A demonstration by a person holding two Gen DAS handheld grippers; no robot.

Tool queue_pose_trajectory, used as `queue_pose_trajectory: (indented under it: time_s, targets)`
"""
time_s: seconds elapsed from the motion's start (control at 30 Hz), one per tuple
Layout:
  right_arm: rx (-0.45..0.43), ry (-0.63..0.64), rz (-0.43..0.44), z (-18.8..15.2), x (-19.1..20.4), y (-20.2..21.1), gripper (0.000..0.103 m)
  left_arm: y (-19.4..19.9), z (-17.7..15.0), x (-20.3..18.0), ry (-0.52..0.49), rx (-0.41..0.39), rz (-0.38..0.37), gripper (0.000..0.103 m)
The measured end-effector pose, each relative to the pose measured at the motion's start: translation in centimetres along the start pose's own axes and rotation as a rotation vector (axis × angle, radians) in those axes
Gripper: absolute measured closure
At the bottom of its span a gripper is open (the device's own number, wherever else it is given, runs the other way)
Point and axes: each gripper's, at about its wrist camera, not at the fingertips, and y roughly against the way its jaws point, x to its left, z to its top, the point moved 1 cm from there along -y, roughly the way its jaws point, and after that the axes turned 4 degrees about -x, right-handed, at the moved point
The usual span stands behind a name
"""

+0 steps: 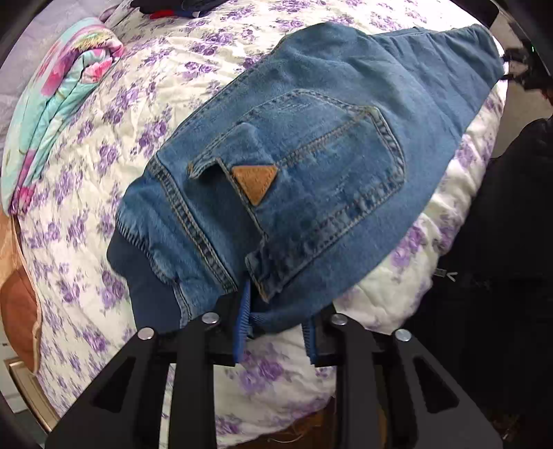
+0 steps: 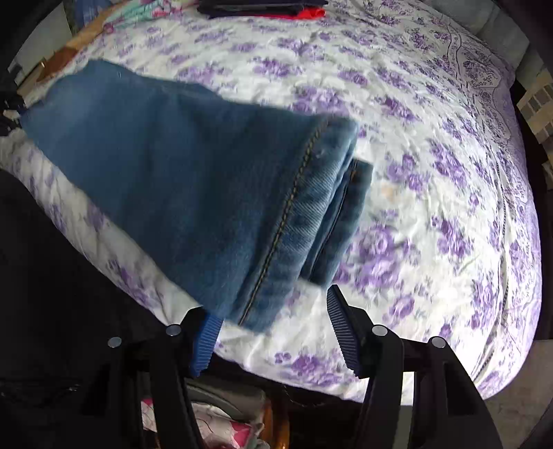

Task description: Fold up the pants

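The blue jeans [image 1: 311,145] lie folded lengthwise on the flowered bedspread [image 1: 166,79], back pocket with a tan triangle patch [image 1: 255,183] facing up. My left gripper [image 1: 276,331] stands at the waistband end; its blue pads are apart with a fold of denim hanging between them, grip unclear. In the right wrist view the leg-hem end of the jeans [image 2: 214,193] lies just ahead of my right gripper [image 2: 273,335], whose blue pads are wide apart; the left pad [image 2: 204,345] sits under the hem corner.
A folded turquoise flowered blanket [image 1: 58,103] lies at the bed's left. Dark and red folded clothes [image 2: 262,8] sit at the far edge. The bed's near edge [image 2: 311,380] runs below both grippers, with dark clutter beneath.
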Motion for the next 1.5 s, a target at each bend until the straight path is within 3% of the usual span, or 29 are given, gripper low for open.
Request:
queue_pose_trajectory:
  time_s: [0.07,0.17,0.23,0.33,0.4,0.47,0.53,0.6,0.67,0.83,0.93,1.0,1.03,1.07,1.1,1.13,1.17,1.27,1.37,1.5]
  targets:
    - [-0.012,-0.062,0.049,-1.5,-0.2,0.5,0.042,0.9,-0.5,0.3,0.006,0.022,-0.001,0.074]
    - [-0.072,-0.252,0.17,-3.1,-2.5,2.1,0.042,3.0,-0.6,0.3,-0.008,0.023,-0.007,0.074]
    - [-0.171,-0.371,0.204,-3.1,-4.5,3.3,0.037,4.0,-0.7,0.6,0.007,0.044,-0.012,0.073]
    - [-0.315,-0.502,0.305,-1.5,-6.9,4.1,0.037,4.6,-0.8,1.4,0.025,0.1,0.055,0.072]
    - [-0.369,-0.504,0.347,0.3,-7.7,4.0,0.037,5.6,-0.4,2.3,0.075,0.088,0.091,0.072]
    - [-0.379,-0.454,0.38,2.3,-7.6,3.2,0.037,7.0,0.7,2.4,0.117,0.022,0.106,0.068]
    - [-0.308,-0.4,0.349,4.2,-7.4,1.4,0.037,7.8,2.5,1.7,0.132,-0.063,0.135,0.047]
    - [-0.204,-0.347,0.325,5.1,-6.8,-0.6,0.063,7.4,4.3,1.0,0.155,-0.133,0.195,0.034]
    - [-0.167,-0.331,0.361,5.2,-6.5,-1.0,0.085,5.8,6.1,0.4,0.195,-0.159,0.24,0.034]
    - [-0.225,-0.305,0.463,6.9,-7.5,3.1,0.089,1.7,8.7,-0.4,0.256,-0.163,0.298,0.034]
    - [-0.241,-0.359,0.414,8.0,-10.2,3.5,0.09,0.8,9.5,-0.5,0.286,-0.195,0.305,0.034]
    - [-0.134,-0.365,0.383,8.2,-10.4,0.6,0.089,-0.1,9.8,-0.6,0.288,-0.195,0.312,0.034]
    - [-0.098,-0.362,0.337,8.0,-10.1,-1.0,0.084,-0.7,9.8,-0.6,0.287,-0.182,0.333,0.034]
    - [-0.07,-0.361,0.259,7.7,-9.9,-2.4,0.068,-1.6,9.8,-0.5,0.29,-0.158,0.356,0.034]
    - [-0.055,-0.361,0.208,7.5,-9.7,-3.4,0.059,-2.2,9.6,-0.3,0.298,-0.14,0.359,0.033]
    - [-0.059,-0.376,0.183,7.3,-9.8,-3.6,0.048,-2.5,9.4,0.0,0.31,-0.134,0.358,0.033]
    - [-0.067,-0.401,0.174,7.2,-10.1,-3.3,0.044,-2.2,9.2,0.2,0.326,-0.146,0.355,0.033]
    - [-0.133,-0.41,0.127,7.6,-10.2,-0.5,0.042,-0.8,8.7,0.2,0.337,-0.205,0.359,0.033]
    - [-0.258,-0.332,0.193,10.1,-7.1,2.0,0.034,0.6,8.0,0.6,0.404,-0.252,0.357,0.033]
    - [-0.348,-0.186,0.48,16.1,2.0,2.1,0.032,2.6,4.6,1.8,0.565,-0.331,0.289,0.031]
